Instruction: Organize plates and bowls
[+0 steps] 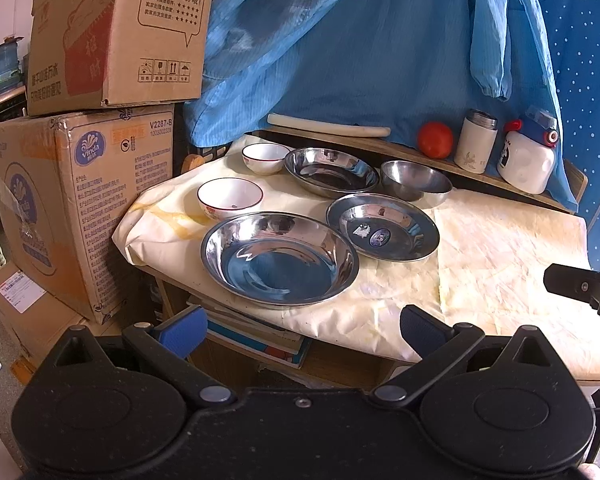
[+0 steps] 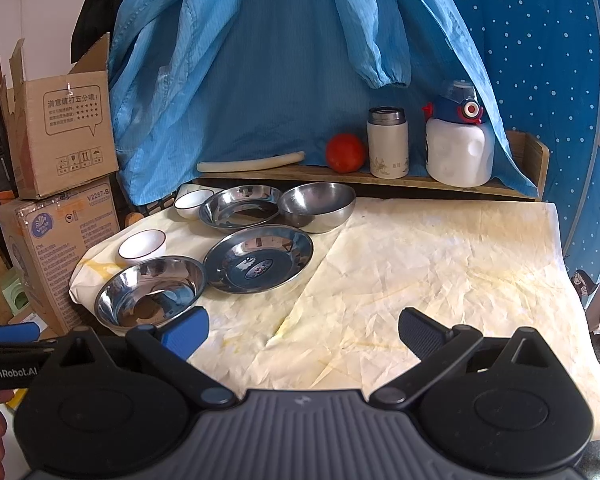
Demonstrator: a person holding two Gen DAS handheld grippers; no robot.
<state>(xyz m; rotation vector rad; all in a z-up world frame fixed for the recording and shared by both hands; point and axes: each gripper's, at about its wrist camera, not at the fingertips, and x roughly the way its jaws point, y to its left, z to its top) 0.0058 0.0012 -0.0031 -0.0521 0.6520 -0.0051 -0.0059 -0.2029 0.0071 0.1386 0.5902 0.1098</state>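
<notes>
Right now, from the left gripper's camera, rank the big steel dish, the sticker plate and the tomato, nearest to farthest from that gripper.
1. Big steel dish, front edge, straight ahead of the left gripper.
2. Sticker plate, behind it, to the right.
3. Tomato, back shelf.

Your left gripper hangs off the tabletop's near left corner, fingers spread wide and empty. Your right gripper hovers above its near edge, likewise spread, gripping nothing.

Tomato, two flasks, cardboard boxes
</notes>
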